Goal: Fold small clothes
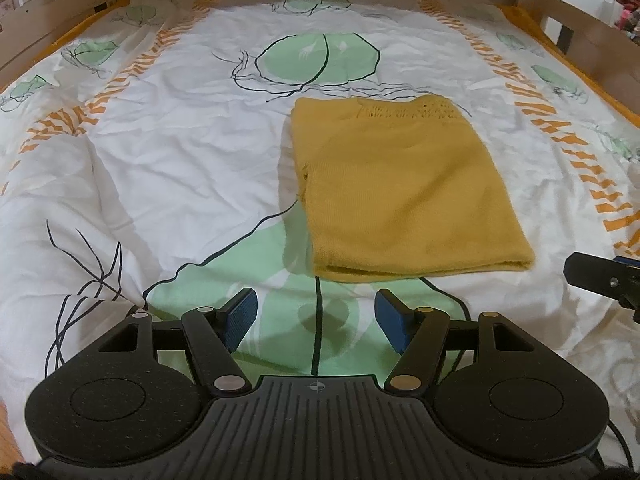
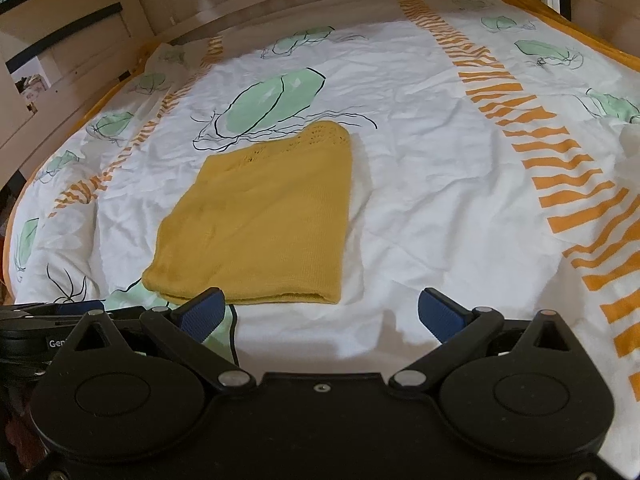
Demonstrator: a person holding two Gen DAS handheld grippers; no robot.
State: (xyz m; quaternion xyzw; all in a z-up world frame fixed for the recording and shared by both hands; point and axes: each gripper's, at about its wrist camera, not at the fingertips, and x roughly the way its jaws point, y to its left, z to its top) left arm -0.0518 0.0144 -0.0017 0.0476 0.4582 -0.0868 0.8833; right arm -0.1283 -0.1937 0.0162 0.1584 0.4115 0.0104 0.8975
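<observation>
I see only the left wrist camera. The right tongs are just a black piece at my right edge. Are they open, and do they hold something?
Observer: The right tongs are open and hold nothing. Only the white bedsheet shows in the gap between the pads.
Operator: Where is the yellow cloth from that camera?
Observer: The yellow cloth lies folded ahead, to the left of the gap. Its near edge passes behind the left pad in the picture. I cannot tell whether they touch.
</observation>
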